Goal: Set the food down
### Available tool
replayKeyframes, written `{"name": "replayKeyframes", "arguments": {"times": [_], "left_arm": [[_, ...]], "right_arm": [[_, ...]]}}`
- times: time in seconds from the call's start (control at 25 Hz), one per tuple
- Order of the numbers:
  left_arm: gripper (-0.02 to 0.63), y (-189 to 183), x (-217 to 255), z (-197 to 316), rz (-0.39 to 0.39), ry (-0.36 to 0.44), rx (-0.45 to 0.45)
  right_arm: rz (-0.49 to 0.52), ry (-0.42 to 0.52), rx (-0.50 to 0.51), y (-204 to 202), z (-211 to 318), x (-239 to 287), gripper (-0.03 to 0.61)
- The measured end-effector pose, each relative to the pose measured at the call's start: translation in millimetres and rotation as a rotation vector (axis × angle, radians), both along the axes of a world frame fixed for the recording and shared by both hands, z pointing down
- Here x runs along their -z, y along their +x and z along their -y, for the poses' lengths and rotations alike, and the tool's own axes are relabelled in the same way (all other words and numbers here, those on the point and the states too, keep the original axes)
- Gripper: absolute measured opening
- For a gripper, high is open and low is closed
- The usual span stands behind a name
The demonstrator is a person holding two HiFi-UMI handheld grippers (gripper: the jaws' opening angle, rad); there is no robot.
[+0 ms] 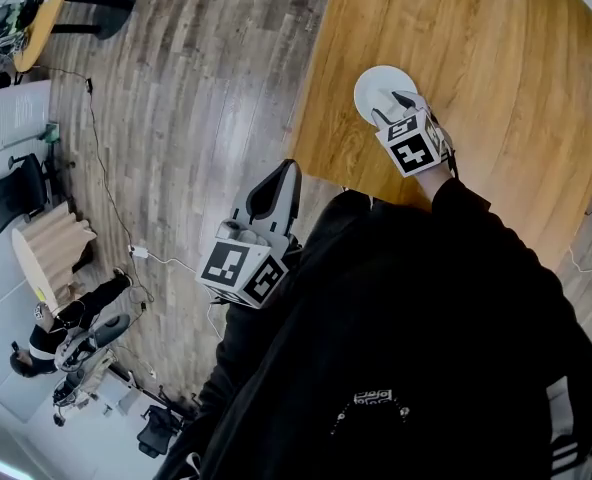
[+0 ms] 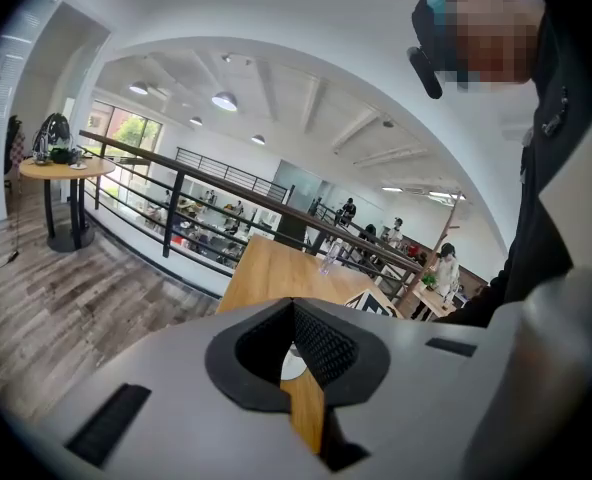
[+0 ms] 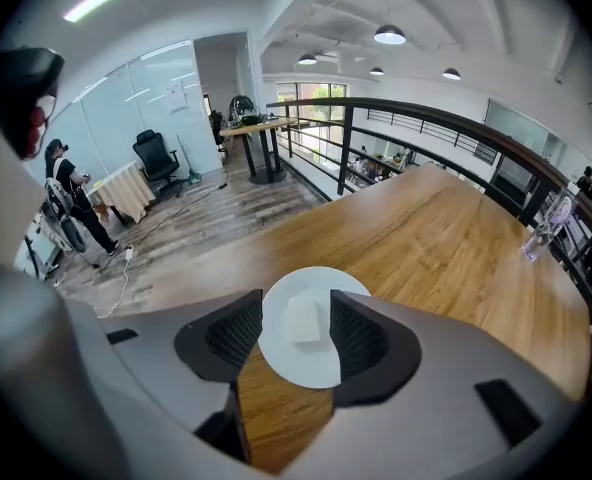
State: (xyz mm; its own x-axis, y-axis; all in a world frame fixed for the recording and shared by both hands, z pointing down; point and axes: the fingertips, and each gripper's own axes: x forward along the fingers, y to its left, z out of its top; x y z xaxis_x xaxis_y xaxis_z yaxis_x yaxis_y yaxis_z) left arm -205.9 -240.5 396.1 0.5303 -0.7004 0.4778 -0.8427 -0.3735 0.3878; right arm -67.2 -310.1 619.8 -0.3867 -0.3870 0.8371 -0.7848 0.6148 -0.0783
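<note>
A round white plate (image 1: 376, 86) lies near the front left corner of the wooden table (image 1: 496, 78). In the right gripper view a pale square piece of food (image 3: 304, 320) rests on the plate (image 3: 311, 363). My right gripper (image 1: 401, 103) hovers just over the plate, open. Its pads (image 3: 238, 333) stand on either side of the food without touching it. My left gripper (image 1: 276, 190) hangs off the table's left edge, above the floor, with its fingertips (image 2: 316, 346) together and nothing held.
A clear bottle (image 3: 544, 230) stands at the table's far edge by a black railing (image 3: 426, 118). Left of the table is wood floor with a cable (image 1: 101, 158), a round table (image 1: 36, 8), an office chair (image 1: 6, 193) and a person (image 1: 66, 328).
</note>
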Motion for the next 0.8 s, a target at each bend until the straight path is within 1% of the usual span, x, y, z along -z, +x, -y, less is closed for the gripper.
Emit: {"name": "replayKeyframes", "arguments": {"times": [0.16,0.28,0.44,0.52,0.68,0.8], "left_arm": [[-0.002,8,24,10,-0.021,0.06,-0.066],[-0.002,20,42,23,-0.046,0.106,-0.117],[-0.002,42,62,42,-0.079,0.168,-0.196],[-0.002,52,74,43,-0.087,0.192,-0.238],[-0.002,76,80,41,-0.1,0.218,-0.308],[-0.002,92,90,46,-0.124,0.234,-0.36]], "right_arm": [[0.04,0.066,-0.041,5,-8,53,0.204],[0.065,0.123,-0.06,11,-12,93,0.164],[0.137,0.183,-0.117,21,-20,141,0.061],[0.179,0.213,-0.144,22,-33,167,0.038],[0.29,0.212,-0.113,16,-69,198,0.02],[0.395,0.197,-0.111,15,-75,220,0.018]]}}
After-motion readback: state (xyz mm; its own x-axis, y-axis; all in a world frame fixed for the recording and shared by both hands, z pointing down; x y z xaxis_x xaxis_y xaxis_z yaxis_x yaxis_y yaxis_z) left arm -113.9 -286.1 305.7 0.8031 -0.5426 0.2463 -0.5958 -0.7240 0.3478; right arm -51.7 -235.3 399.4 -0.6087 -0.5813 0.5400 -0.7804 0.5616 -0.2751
